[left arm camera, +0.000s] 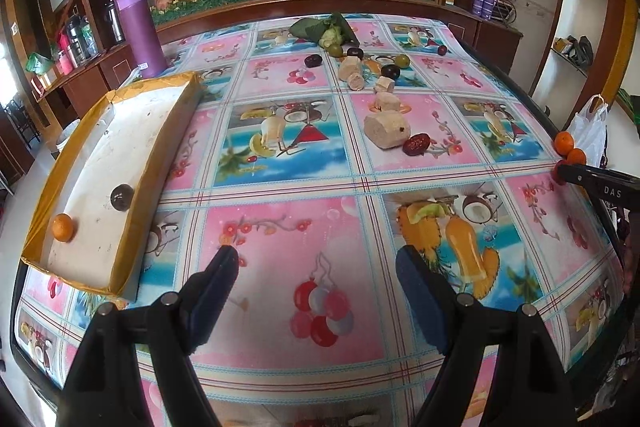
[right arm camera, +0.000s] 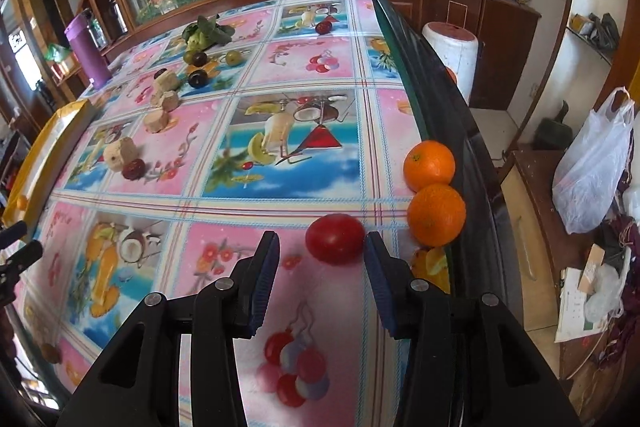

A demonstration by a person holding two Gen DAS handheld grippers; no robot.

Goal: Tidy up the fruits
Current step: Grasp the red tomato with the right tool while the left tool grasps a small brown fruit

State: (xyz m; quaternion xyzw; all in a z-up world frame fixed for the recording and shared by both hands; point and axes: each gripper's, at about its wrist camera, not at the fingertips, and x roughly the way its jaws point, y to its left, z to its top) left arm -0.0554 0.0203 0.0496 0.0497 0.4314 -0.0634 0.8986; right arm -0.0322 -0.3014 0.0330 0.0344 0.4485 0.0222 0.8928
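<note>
Between our right gripper's (right arm camera: 322, 247) parted, empty fingers, a red tomato (right arm camera: 335, 238) sits just beyond the tips, near the right pad. Two oranges (right arm camera: 436, 213) lie touching at its two o'clock, by the table edge (right arm camera: 452, 163). Our left gripper (left arm camera: 316, 257) hangs wide apart over bare tablecloth (left arm camera: 280, 187); at its ten o'clock a tray (left arm camera: 120, 147) holds an orange (left arm camera: 64, 227) and a dark plum (left arm camera: 122, 195).

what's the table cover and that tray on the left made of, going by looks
Table cover: likely glossy vinyl or oilcloth; it carries sharp printed fruit pictures and shows soft glare. Tray: probably cardboard or foam board, with a matte, scuffed white floor and shiny, wrinkled yellow tape along its walls.
</note>
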